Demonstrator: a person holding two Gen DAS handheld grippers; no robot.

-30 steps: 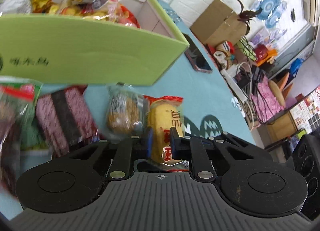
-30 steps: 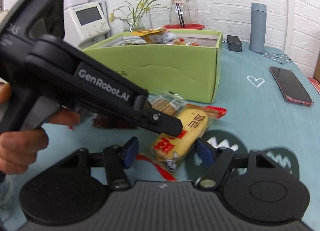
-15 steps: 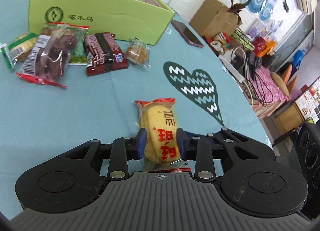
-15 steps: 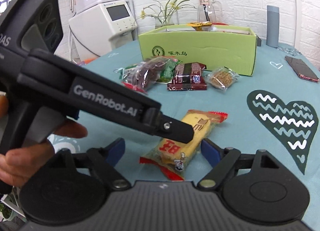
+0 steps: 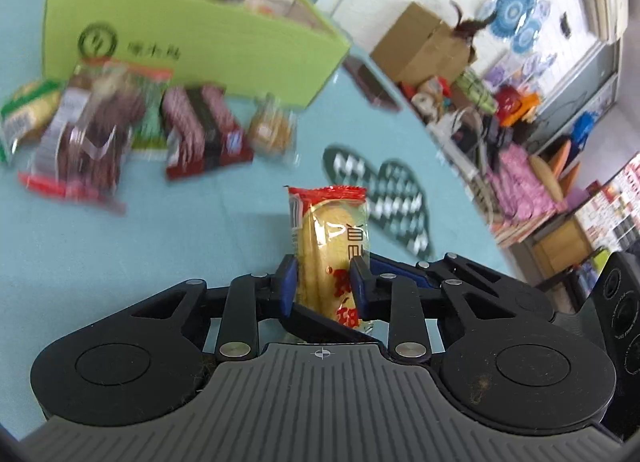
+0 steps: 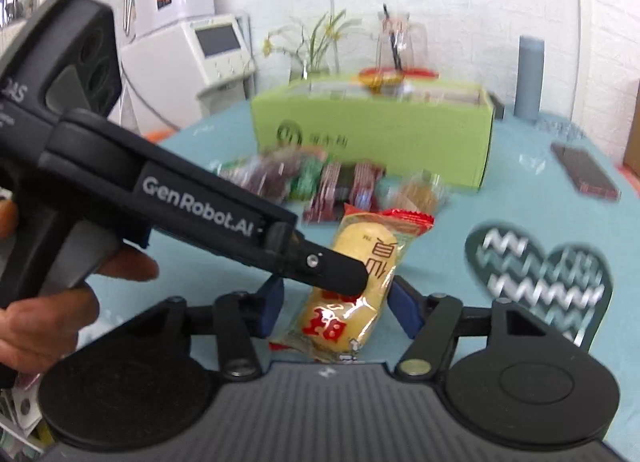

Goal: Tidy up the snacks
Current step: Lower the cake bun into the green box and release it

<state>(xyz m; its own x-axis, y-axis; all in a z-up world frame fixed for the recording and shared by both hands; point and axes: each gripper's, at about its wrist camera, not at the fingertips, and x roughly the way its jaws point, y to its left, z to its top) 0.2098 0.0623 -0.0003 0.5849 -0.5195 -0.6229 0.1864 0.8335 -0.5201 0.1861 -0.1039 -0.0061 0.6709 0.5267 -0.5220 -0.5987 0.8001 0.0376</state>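
A yellow cracker pack (image 5: 332, 238) with red ends and red print stands upright between the blue pads of my left gripper (image 5: 325, 282), which is shut on it above the teal table. In the right wrist view the left gripper (image 6: 344, 274) reaches in from the left and pinches the same pack (image 6: 360, 262). My right gripper (image 6: 338, 310) straddles the pack's lower end. Its jaws are closing, and a gap shows on each side of the pack. The green snack box (image 6: 372, 130) stands further back with several packs inside.
Loose snack packs lie in front of the green box (image 5: 200, 42): a dark red bag (image 5: 88, 134), a chocolate wafer pack (image 5: 204, 130) and a small brown biscuit (image 5: 268, 130). A phone (image 6: 584, 174) and a grey bottle (image 6: 530, 78) are at the right. A hand (image 6: 48, 318) holds the left gripper.
Both grippers have drawn back from the green box, with the yellow pack carried in the left one. The right jaws widened and have now narrowed around the pack.
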